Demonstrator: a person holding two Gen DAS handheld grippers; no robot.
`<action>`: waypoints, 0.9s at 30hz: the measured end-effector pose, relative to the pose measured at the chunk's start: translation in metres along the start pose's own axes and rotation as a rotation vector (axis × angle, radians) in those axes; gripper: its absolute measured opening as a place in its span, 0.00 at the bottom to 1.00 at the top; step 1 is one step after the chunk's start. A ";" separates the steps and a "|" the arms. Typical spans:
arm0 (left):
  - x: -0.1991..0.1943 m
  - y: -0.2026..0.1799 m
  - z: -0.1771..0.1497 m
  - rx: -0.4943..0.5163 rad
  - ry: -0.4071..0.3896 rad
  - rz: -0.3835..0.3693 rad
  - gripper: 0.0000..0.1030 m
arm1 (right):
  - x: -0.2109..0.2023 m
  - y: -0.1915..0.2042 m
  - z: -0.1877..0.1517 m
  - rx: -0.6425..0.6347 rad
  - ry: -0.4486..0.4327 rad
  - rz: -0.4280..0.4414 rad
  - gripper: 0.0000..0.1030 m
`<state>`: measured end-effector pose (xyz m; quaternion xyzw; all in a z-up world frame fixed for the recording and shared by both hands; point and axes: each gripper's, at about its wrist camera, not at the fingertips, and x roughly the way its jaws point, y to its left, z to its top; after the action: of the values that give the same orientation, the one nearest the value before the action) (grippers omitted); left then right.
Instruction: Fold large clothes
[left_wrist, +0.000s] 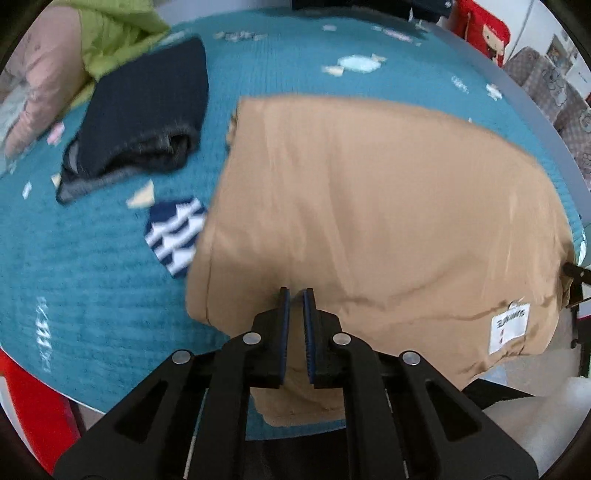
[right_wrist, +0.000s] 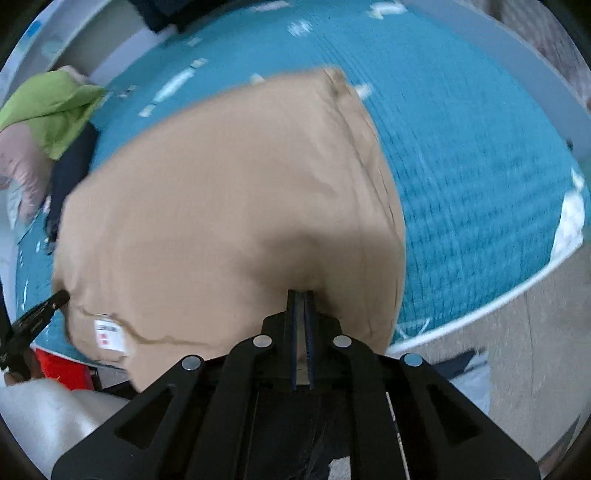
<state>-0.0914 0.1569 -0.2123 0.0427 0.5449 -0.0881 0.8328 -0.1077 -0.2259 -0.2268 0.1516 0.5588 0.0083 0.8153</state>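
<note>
A large tan garment (left_wrist: 369, 206) lies spread over the teal bedspread (left_wrist: 92, 277), with a white label (left_wrist: 508, 326) near its near edge. My left gripper (left_wrist: 296, 293) is shut on the garment's near edge, cloth pinched between the pads. In the right wrist view the same tan garment (right_wrist: 229, 192) fills the middle, its label (right_wrist: 109, 334) at lower left. My right gripper (right_wrist: 301, 293) is shut on the near edge of the garment. The left gripper's fingertip (right_wrist: 55, 299) shows at the left edge of that view.
A folded dark navy garment (left_wrist: 144, 107) lies at back left. A blue-and-white striped piece (left_wrist: 173, 232) sits beside the tan garment. A lime green garment (left_wrist: 118, 33) and a pink one (left_wrist: 44, 92) lie at far left. The bed's edge (right_wrist: 480, 310) and floor are to the right.
</note>
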 end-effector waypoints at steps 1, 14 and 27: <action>-0.002 -0.004 0.009 0.016 -0.015 0.003 0.08 | -0.006 0.004 0.005 -0.004 -0.016 0.011 0.05; -0.026 -0.030 0.052 0.059 -0.109 -0.004 0.57 | -0.020 -0.062 0.039 0.226 -0.114 0.002 0.82; -0.018 -0.058 0.063 0.101 -0.098 -0.047 0.70 | 0.032 -0.096 0.025 0.407 0.026 0.242 0.83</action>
<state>-0.0536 0.0910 -0.1688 0.0672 0.4991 -0.1371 0.8530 -0.0879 -0.3175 -0.2728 0.3786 0.5373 -0.0051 0.7536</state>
